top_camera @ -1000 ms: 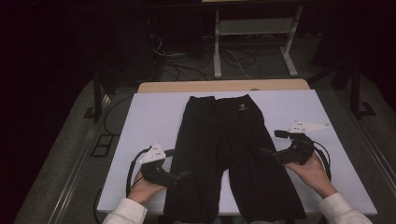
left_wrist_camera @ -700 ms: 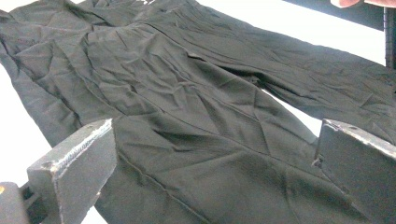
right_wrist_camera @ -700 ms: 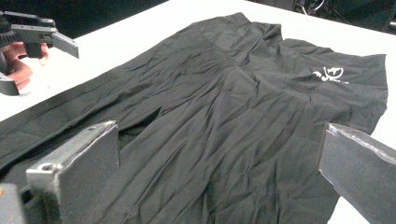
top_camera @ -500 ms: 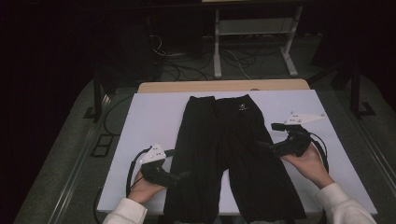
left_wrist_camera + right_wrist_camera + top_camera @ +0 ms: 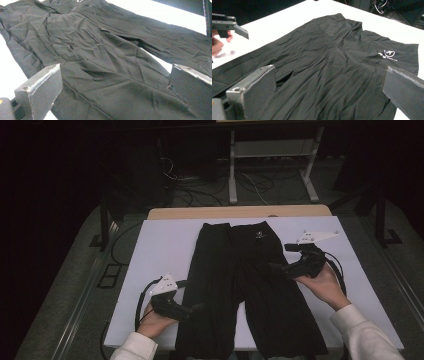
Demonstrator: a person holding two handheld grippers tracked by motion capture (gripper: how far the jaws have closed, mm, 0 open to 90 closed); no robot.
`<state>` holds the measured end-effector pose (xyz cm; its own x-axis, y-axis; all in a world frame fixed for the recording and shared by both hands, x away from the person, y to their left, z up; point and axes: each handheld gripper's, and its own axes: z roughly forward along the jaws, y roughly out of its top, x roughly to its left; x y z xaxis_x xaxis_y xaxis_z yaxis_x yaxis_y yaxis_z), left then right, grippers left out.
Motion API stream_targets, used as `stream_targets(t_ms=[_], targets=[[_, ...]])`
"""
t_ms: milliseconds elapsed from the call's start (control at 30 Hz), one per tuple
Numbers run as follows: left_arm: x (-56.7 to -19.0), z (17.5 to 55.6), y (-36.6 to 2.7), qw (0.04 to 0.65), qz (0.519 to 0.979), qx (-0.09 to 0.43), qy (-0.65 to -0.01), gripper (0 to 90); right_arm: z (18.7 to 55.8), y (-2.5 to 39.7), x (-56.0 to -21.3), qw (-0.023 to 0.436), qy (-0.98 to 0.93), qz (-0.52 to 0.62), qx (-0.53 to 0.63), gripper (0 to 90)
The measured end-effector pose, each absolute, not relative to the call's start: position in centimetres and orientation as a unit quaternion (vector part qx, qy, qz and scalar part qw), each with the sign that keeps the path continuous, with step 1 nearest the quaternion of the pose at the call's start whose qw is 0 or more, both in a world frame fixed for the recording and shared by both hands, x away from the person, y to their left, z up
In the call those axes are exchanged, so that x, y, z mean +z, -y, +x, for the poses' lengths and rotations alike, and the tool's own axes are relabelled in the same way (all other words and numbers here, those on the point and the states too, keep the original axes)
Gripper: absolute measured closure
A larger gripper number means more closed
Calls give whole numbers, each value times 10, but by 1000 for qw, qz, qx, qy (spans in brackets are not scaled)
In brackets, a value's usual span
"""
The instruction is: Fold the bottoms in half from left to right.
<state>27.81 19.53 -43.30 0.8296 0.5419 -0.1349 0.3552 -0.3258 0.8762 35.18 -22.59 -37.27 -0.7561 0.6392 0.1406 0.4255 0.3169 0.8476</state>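
White tabletop (image 5: 160,245) had black trousers (image 5: 245,285) spread flat down its middle, waistband at the far end. Small white logo (image 5: 389,53) near the waistband, lettering too tiny to read. Left gripper (image 5: 115,82) sat at the trousers' left leg, right gripper (image 5: 329,82) over the right hip, both jaws wide apart, holding nothing.

Trousers (image 5: 245,290) flat on the table (image 5: 160,245), waistband at the far edge, legs toward the person.
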Motion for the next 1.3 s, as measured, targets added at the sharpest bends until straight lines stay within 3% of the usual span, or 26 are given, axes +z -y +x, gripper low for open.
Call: stream_targets(t_ms=[1300], targets=[[-433,278,-196,509,810,91,-277,0,402,196,-349,114,-812,326,470,0]])
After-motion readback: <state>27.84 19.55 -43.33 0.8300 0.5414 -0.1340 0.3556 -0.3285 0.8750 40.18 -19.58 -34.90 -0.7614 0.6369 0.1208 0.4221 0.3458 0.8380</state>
